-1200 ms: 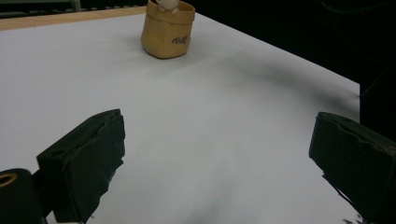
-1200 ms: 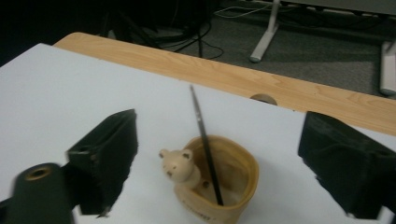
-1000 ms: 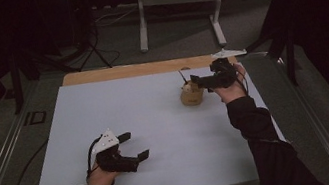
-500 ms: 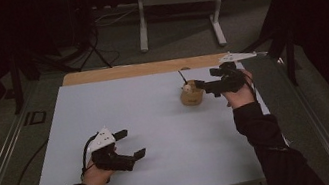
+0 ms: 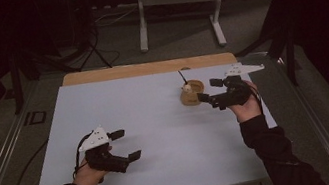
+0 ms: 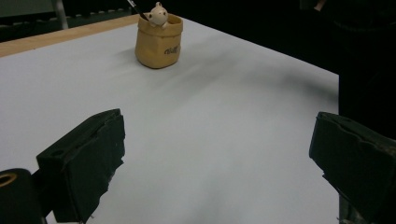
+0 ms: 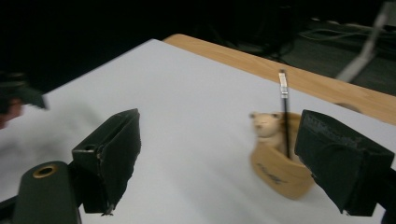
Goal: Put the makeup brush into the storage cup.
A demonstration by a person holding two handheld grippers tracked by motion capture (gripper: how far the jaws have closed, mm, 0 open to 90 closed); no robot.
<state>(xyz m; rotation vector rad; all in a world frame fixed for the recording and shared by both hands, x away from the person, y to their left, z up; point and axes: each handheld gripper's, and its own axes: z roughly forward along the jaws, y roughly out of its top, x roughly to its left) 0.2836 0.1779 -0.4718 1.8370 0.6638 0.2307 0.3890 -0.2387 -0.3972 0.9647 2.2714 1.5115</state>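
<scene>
Holder (image 5: 191, 93) stands upright near the table's (image 5: 105, 112) far edge, pen (image 5: 182, 77) and small figure (image 5: 186, 88) inside. Right gripper (image 5: 209, 91) just beside holder, wide open, empty. Left gripper (image 5: 126, 145) well away, wide open, empty. Best approach: square jaws around holder, clear of pen.

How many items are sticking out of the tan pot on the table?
2. A small cream animal figurine peeks over the rim of the tan pot, and a thin dark pen stands upright beside it. Anything lower inside the pot would be hidden.
</scene>
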